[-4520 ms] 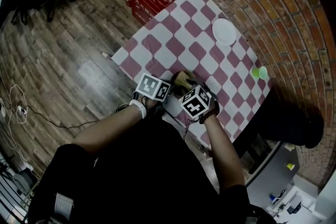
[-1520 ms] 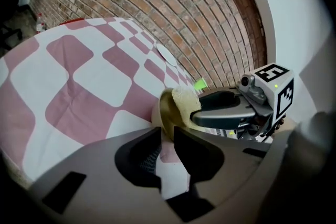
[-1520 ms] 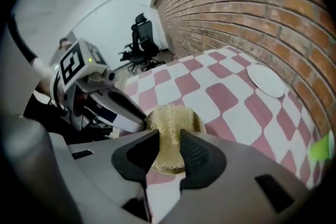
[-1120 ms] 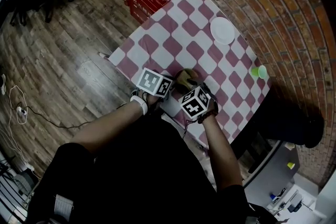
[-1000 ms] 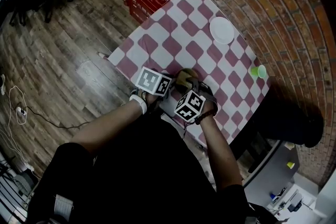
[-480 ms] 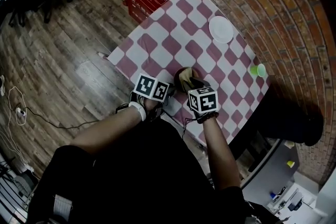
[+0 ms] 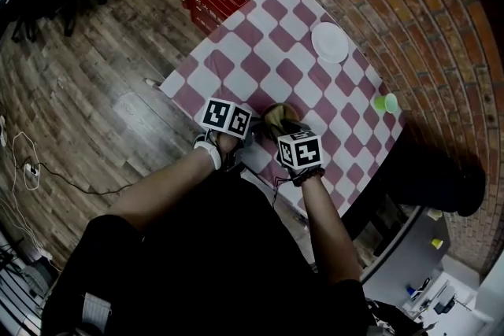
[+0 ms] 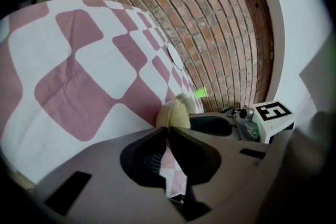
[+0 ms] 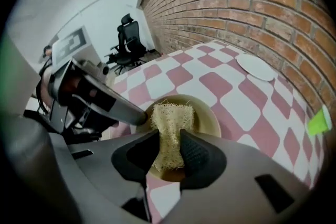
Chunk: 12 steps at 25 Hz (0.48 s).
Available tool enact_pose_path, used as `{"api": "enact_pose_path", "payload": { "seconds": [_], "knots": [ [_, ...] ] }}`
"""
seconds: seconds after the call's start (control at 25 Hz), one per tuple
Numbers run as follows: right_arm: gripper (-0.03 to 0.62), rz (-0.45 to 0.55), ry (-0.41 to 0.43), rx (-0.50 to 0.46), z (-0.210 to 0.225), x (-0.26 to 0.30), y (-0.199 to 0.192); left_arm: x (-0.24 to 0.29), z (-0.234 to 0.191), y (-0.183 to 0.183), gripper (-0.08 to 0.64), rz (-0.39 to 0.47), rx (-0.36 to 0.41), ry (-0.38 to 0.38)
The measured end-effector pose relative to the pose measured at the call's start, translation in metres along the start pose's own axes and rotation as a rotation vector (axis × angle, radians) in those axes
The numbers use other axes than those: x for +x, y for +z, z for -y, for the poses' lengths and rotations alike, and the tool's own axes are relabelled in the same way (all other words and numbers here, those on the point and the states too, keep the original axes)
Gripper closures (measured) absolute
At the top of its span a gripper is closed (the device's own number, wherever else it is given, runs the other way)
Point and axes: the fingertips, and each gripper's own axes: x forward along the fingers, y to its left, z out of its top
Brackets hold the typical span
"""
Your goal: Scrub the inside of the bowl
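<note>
Beyond the wooden floor [image 7: 87, 75], the checked table [image 7: 260, 51] runs up against a brick wall [image 7: 409, 4] on its far and right sides. Bare cloth lies open across its middle and left. A white plate [image 7: 330, 42] sits at the far side and a green cup [image 7: 386, 103] by the right edge. Close to the near edge stands the bowl [image 7: 277, 116]. The left gripper [image 8: 168, 131] has its jaws pressed together on the bowl's left rim. The right gripper [image 9: 169, 136] pinches a straw-coloured scrubber [image 9: 169, 123], which hangs down inside the bowl.
</note>
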Motion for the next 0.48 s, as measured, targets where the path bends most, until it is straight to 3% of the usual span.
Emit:
{"api": "enact_pose_path", "payload": {
  "seconds": [0.16,0.24,0.28,0.36,0.48],
  "knots": [
    [0.457,-0.101,-0.173,-0.420,0.004,-0.003,0.000,-0.004,0.002,0.012,0.525,-0.019,-0.005,-0.018],
    [0.457,-0.134,-0.225,-0.570,0.004,-0.003,0.002,-0.007,0.002,0.017,0.525,-0.010,0.009,-0.011],
    [0.457,-0.138,-0.231,-0.593,0.003,-0.002,0.002,-0.009,0.001,0.019,0.523,-0.003,0.019,-0.001],
    [0.457,-0.128,-0.211,-0.551,0.003,0.000,0.001,-0.011,0.000,0.017,0.522,0.005,0.033,0.011],
    [0.457,-0.086,-0.138,-0.361,0.003,0.001,0.000,-0.012,0.003,0.006,0.522,-0.004,0.029,0.000]
  ]
}}
